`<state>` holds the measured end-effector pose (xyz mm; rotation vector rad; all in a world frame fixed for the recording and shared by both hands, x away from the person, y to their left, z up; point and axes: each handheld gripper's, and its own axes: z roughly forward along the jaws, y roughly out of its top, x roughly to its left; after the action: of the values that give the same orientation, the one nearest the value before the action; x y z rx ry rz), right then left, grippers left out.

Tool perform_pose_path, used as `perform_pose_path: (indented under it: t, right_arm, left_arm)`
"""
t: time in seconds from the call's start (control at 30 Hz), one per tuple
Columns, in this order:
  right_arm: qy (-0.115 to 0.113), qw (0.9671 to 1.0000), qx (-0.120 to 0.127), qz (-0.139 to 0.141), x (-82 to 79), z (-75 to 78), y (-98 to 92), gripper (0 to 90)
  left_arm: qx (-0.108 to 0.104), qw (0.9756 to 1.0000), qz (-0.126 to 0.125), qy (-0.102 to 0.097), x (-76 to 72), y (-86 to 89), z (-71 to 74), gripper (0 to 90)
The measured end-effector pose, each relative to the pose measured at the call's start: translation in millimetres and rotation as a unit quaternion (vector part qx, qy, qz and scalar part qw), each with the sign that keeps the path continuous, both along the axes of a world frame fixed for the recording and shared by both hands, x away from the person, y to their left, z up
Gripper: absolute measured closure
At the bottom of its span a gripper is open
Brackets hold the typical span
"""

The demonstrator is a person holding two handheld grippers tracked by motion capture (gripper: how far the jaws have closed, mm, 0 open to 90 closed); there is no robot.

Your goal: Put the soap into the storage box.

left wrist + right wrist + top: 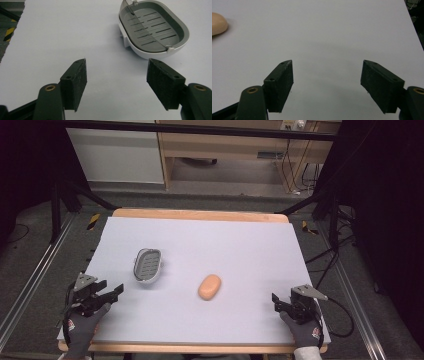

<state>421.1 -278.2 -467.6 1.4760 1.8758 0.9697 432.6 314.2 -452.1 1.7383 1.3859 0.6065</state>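
High view shows the left gripper and right gripper spread apart, empty; the smooth soap might slip from a pinch near the soap dish

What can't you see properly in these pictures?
- Soap: in the right gripper view the left edge cuts most of it off.
- Soap dish: in the high view its slots are too small and blurred; its underside is hidden against the table.
- Left gripper and right gripper: in the high view the gloved hands hide their rear parts; their fingers are too small for detail.
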Motion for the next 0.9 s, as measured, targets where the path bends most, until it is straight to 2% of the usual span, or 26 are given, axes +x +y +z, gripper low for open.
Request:
perform_pose_path:
  t: [0.4, 0.9]
  right_arm:
    - [-0.006, 0.9999, -0.007, -0.006, -2.8, -0.1, 1.8, 27.5]
    - [-0.009, 0.9999, -0.008, -0.002, -3.5, -0.4, 4.7, 28.2]
  left_arm:
    - [-0.008, 0.9998, -0.016, -0.005, -4.7, -12.1, 8.2, 34.7]
    - [-0.009, 0.999, -0.043, -0.013, -6.7, -35.1, 16.3, 33.1]
